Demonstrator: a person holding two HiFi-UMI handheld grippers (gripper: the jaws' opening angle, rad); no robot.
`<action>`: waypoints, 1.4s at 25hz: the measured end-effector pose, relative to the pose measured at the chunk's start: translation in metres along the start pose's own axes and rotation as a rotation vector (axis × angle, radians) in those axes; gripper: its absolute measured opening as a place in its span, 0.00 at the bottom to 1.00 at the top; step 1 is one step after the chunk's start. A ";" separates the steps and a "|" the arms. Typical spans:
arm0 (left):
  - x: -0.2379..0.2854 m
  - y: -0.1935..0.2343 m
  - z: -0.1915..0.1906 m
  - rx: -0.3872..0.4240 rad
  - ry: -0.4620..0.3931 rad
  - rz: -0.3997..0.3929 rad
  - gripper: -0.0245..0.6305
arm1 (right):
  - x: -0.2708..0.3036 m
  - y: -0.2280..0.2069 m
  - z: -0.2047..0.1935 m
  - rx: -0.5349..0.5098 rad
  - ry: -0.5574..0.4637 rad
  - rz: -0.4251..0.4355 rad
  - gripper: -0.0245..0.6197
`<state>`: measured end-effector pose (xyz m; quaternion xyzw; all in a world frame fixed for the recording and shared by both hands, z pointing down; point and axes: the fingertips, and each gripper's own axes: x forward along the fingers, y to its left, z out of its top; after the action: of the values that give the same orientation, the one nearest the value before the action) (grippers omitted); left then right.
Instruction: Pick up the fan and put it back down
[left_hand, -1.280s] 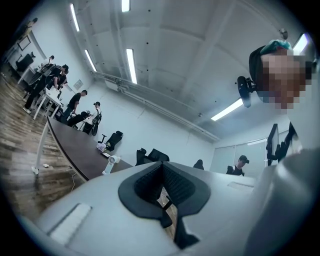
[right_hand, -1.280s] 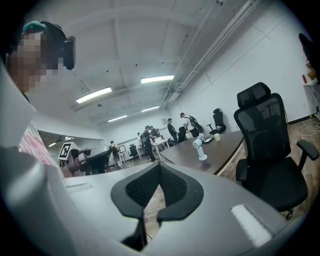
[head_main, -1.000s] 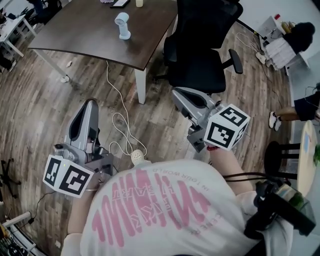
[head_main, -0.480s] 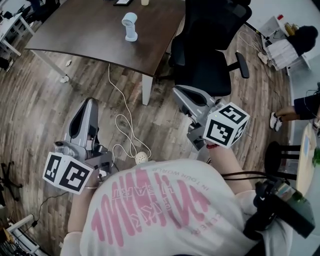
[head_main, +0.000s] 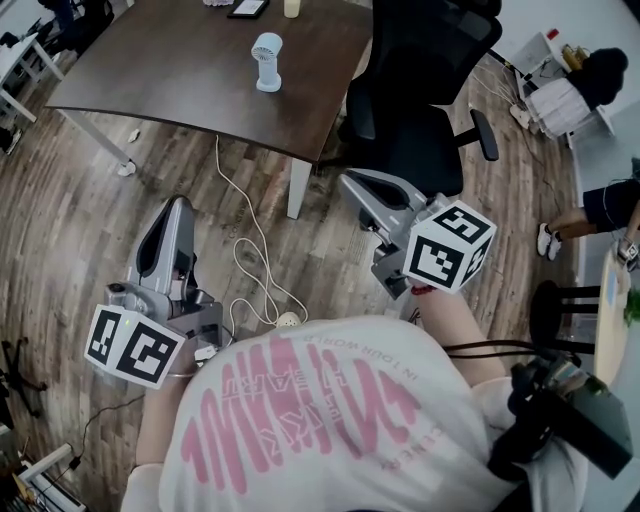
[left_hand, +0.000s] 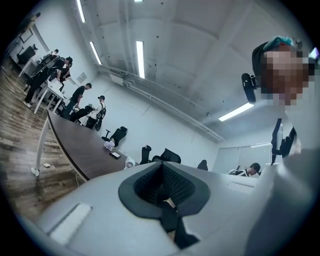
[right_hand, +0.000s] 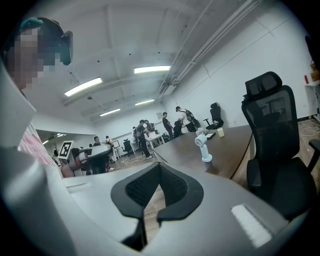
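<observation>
1. The small white fan (head_main: 267, 60), a round head on a stubby stand, sits upright on the counter (head_main: 170, 75), a dark wood-grain top with a rounded corner and white legs.
2. A black mesh-backed office chair (head_main: 420, 90) stands at the counter's right side.
3. A thin white cable (head_main: 258, 228) loops over the wood-plank floor (head_main: 70, 220) below.
4. The left tongs (head_main: 179, 206) and right tongs (head_main: 352, 186), grey with black ribbed pads, are both closed together on nothing, well apart from the fan.

An open-plan office. A long dark meeting table (head_main: 180, 70), black swivel chairs (head_main: 420, 90) and ceiling strip lights (left_hand: 140, 59) show it; people (left_hand: 78, 95) stand at white desks (head_main: 20, 55).
</observation>
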<state>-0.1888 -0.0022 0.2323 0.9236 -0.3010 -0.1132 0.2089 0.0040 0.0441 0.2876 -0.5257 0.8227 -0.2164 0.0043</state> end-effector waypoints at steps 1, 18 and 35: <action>-0.001 0.001 0.001 0.000 -0.004 -0.004 0.07 | 0.001 0.002 0.000 -0.005 0.001 0.002 0.05; -0.017 -0.014 0.018 0.034 -0.053 -0.020 0.07 | 0.004 0.021 0.011 -0.067 -0.019 0.034 0.05; 0.017 0.035 0.051 0.061 -0.166 0.188 0.07 | 0.097 -0.052 0.073 -0.130 -0.013 0.152 0.05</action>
<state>-0.2102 -0.0538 0.2016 0.8847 -0.4056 -0.1599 0.1649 0.0229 -0.0847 0.2614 -0.4624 0.8724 -0.1583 -0.0082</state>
